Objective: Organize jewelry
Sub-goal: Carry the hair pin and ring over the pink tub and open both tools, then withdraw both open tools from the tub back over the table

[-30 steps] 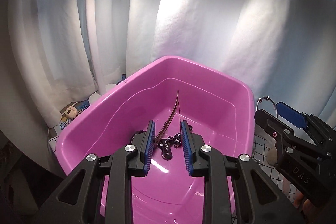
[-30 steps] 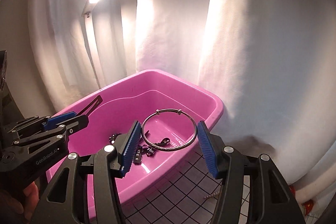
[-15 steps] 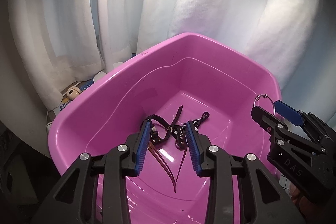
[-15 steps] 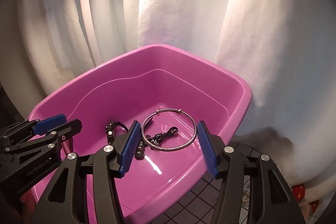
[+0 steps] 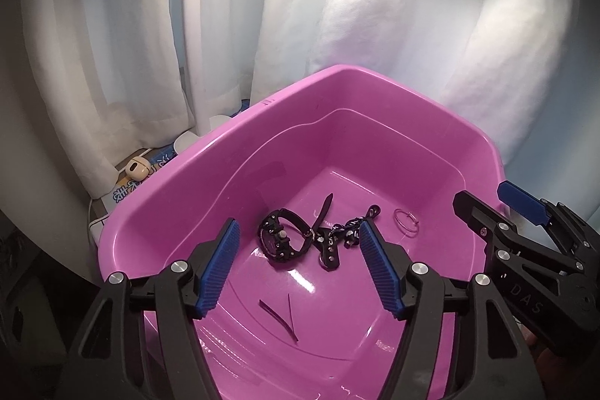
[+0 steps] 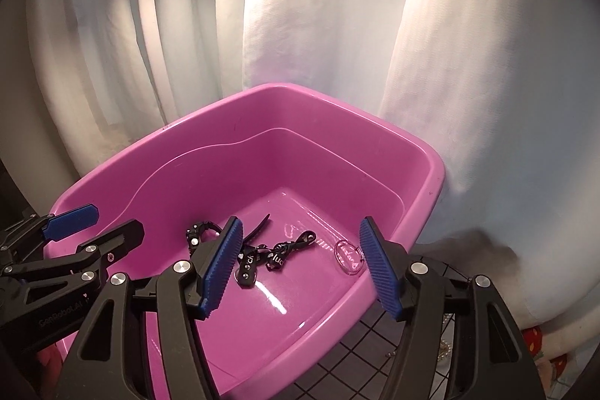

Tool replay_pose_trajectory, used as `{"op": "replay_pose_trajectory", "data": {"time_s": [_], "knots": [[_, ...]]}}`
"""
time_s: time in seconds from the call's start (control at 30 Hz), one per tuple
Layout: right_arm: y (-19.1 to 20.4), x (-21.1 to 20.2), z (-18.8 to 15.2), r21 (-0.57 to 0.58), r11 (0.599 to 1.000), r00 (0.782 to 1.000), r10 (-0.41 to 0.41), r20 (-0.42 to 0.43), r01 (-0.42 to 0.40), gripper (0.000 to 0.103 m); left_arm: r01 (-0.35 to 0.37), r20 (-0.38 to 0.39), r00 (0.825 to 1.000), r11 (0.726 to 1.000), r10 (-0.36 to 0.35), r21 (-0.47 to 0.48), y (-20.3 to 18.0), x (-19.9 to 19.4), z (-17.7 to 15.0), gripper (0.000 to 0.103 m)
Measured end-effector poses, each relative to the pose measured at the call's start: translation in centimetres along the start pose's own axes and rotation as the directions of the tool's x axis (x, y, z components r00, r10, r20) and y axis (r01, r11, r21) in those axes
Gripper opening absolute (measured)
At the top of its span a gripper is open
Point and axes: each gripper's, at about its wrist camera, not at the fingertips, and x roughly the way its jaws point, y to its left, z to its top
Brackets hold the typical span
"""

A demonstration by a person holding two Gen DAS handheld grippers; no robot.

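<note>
A pink plastic tub [image 5: 292, 107] [image 6: 300, 100] holds the jewelry. A black watch [image 5: 279, 238] [image 6: 197, 231], a black printed strap with a clasp [image 5: 337, 235] [image 6: 273, 253], a thin silver bangle [image 5: 405, 219] [image 6: 348, 255] and a thin dark cord [image 5: 281, 315] lie on its floor. My left gripper [image 5: 300, 267] is open and empty above the tub's near side. My right gripper [image 6: 300, 268] is open and empty over the tub; it also shows in the left wrist view [image 5: 525, 238].
White curtains [image 5: 337, 6] hang close behind the tub. A small cream figure [image 5: 137, 169] and printed packets lie on the floor at the left. A black wire grid [image 6: 356, 358] lies under the tub's right corner, with a strawberry-print item [image 6: 532, 347] beside it.
Both grippers opened wider. The cord dropped from the left gripper and the bangle from the right; both now lie on the tub floor.
</note>
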Motion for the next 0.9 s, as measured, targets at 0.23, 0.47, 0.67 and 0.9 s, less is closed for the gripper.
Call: {"op": "replay_pose_trajectory", "data": {"time_s": [0.23,0.47,0.67,0.9], "knots": [[-0.1,-0.1,-0.1,0.003,1.0,1.0,-0.005,-0.002,0.005,0.062,-0.015,-0.001,1.0,1.0,0.015,-0.006,0.2,-0.4,-0.1,0.065],[0.0,-0.9,0.0,0.004,1.0,1.0,-0.003,0.016,0.003,0.062,-0.028,0.004,1.0,1.0,0.028,-0.006,0.3,-1.3,-0.1,0.065],[-0.5,-2.3,-0.1,0.022,1.0,0.999,0.0,0.039,-0.001,0.062,-0.036,0.022,0.999,0.999,0.036,0.007,-0.2,-2.7,0.0,0.065],[-1.7,-5.4,-0.6,0.048,0.999,0.997,-0.009,0.081,0.005,0.062,-0.01,0.048,0.999,0.999,0.009,0.035,-2.0,-4.8,-0.2,0.065]]}}
